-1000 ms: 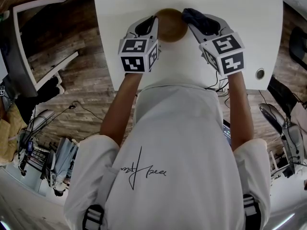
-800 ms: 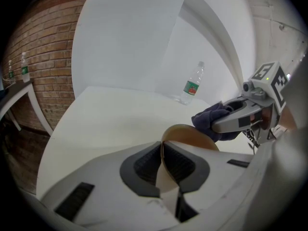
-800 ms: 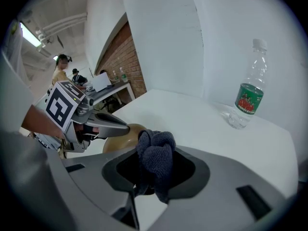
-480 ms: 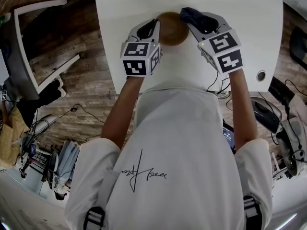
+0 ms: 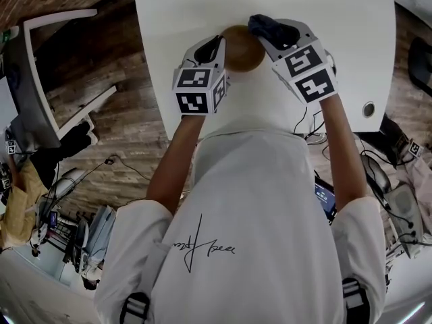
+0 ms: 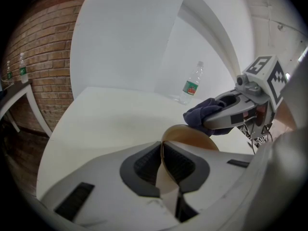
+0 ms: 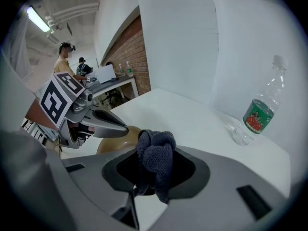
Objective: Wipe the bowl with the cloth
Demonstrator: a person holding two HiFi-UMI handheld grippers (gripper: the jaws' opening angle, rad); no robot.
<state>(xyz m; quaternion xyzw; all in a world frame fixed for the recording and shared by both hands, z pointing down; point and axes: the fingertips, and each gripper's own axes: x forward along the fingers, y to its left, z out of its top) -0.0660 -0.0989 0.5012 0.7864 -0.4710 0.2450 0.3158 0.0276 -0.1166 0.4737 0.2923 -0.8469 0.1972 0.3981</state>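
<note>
A tan bowl [image 5: 241,48] is held up over the white table [image 5: 189,12], its rim clamped between the jaws of my left gripper [image 5: 217,44]. In the left gripper view the bowl's edge [image 6: 169,138] runs between the dark pads. My right gripper [image 5: 264,27] is shut on a bunched dark blue cloth [image 5: 264,25], which sits at the bowl's far right edge. The right gripper view shows the cloth [image 7: 156,158] bulging from the jaws, with the bowl [image 7: 118,141] just left of it and the left gripper [image 7: 103,120] over the bowl. Whether cloth and bowl touch is unclear.
A clear plastic water bottle [image 7: 257,110] with a green label stands at the table's far side against the white wall. A brick wall [image 6: 43,61] lies to the left. Chairs [image 5: 47,79] and cables lie on the wooden floor beside the table. People stand at a desk [image 7: 103,83] far off.
Both grippers, with bowl and cloth, sit slightly farther right and the cloth a little higher in the head view; the grips are unchanged.
</note>
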